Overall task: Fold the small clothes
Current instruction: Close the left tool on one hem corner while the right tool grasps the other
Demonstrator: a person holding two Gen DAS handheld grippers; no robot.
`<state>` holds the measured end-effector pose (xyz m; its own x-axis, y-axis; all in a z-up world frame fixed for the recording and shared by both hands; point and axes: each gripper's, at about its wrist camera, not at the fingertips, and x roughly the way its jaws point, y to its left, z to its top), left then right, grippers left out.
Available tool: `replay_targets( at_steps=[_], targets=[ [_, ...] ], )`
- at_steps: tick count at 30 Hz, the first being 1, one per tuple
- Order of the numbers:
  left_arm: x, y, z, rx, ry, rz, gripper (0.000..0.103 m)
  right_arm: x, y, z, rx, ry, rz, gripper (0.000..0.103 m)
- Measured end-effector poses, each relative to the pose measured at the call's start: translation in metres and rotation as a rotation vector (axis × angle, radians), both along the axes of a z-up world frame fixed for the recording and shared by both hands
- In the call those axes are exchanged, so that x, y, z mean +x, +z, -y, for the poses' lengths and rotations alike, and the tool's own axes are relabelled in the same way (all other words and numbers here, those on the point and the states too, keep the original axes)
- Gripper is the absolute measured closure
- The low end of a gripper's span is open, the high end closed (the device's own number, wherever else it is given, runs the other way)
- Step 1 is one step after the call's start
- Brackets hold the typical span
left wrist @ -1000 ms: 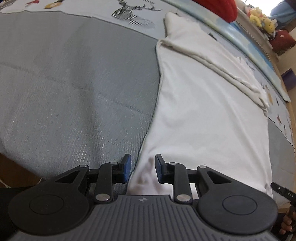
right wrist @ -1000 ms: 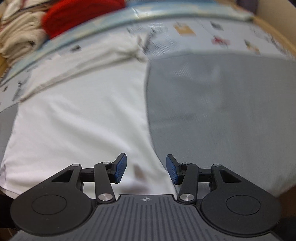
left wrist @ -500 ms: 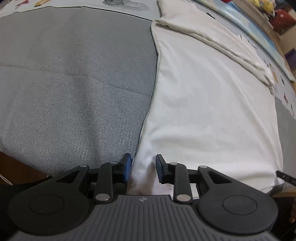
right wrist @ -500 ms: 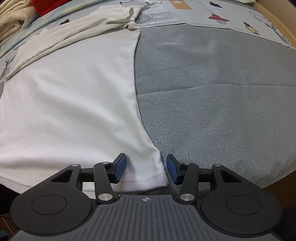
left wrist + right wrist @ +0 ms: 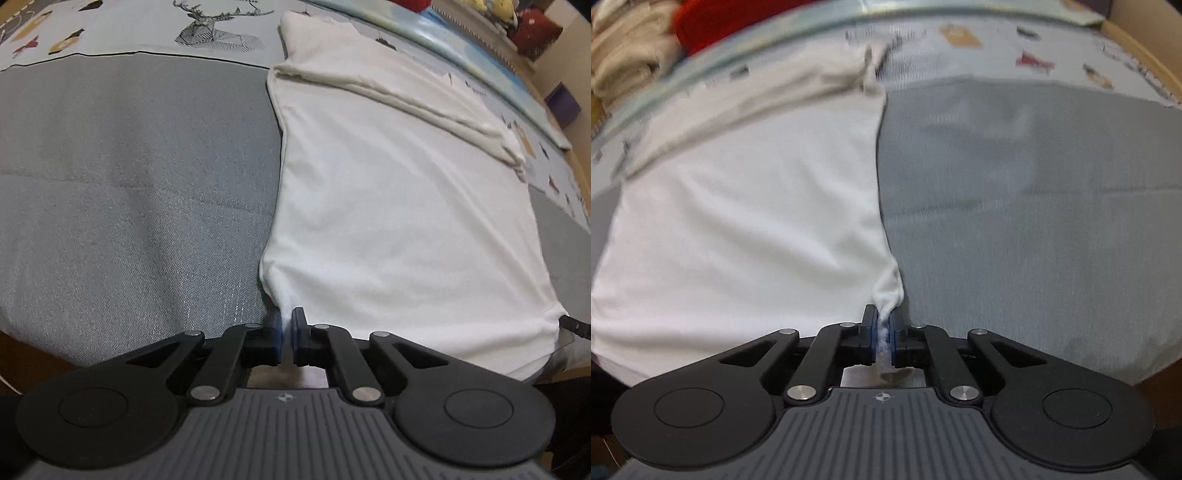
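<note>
A white shirt (image 5: pixel 399 206) lies flat on a grey bed cover (image 5: pixel 129 184), its far part folded into a thick band (image 5: pixel 388 92). My left gripper (image 5: pixel 285 321) is shut on the shirt's near left hem corner, and the cloth puckers up into the blue pads. In the right wrist view the same shirt (image 5: pixel 746 221) fills the left half. My right gripper (image 5: pixel 883 325) is shut on its near right hem corner, with a twist of white cloth pinched between the pads. The right gripper's tip shows at the left view's right edge (image 5: pixel 574 325).
A printed sheet with a deer drawing (image 5: pixel 214 29) lies beyond the grey cover. Plush toys (image 5: pixel 491 7) and a red cushion (image 5: pixel 535 33) sit at the far right. Folded beige cloths (image 5: pixel 624 55) and a red item (image 5: pixel 731 18) lie at the back left. The bed edge drops off near me.
Both grippers went from open over the hem corners to shut on them. The cloth has bunched and lifted slightly at each corner. The right view has tilted up and is blurred.
</note>
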<state>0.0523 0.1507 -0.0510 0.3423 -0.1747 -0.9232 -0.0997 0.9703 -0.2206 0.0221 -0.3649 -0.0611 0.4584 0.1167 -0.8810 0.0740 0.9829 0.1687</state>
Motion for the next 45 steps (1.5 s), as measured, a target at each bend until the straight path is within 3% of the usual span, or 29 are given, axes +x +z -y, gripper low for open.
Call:
replay_targets(
  at_steps=[3,8,11,16,19,21,27,35,42,45],
  targets=[
    [-0.001,0.0,0.0,0.001,-0.001,-0.014,0.097,0.001,0.001,0.005,0.003,-0.031,0.003,0.097],
    [0.001,-0.007,0.002,0.025,-0.008,-0.058,0.092,0.005,-0.013,0.001,-0.025,-0.023,-0.092,0.092],
    [0.002,-0.01,0.003,0.037,-0.016,-0.074,0.09,0.007,-0.015,-0.001,-0.042,-0.025,-0.109,0.086],
    [0.003,-0.014,0.005,0.05,-0.036,-0.084,0.09,0.007,-0.017,-0.002,-0.057,-0.016,-0.118,0.085],
    [0.003,-0.013,0.007,0.049,-0.046,-0.072,0.094,0.006,-0.017,-0.006,-0.067,-0.002,-0.118,0.086],
    [0.005,-0.011,0.009,0.036,-0.039,-0.046,0.097,0.006,-0.016,-0.009,-0.059,0.015,-0.108,0.096],
    [0.003,-0.005,0.006,0.016,-0.019,-0.023,0.097,0.004,0.001,-0.006,-0.012,-0.008,0.001,0.097],
    [0.003,-0.014,0.013,0.048,-0.059,-0.075,0.092,0.006,-0.019,-0.013,-0.052,-0.001,-0.115,0.093],
    [0.006,-0.018,0.017,0.057,-0.068,-0.079,0.09,0.005,-0.02,-0.018,-0.067,0.008,-0.114,0.093],
    [0.005,-0.014,0.015,0.041,-0.062,-0.047,0.096,0.006,-0.019,-0.02,-0.063,0.013,-0.104,0.096]
  ],
)
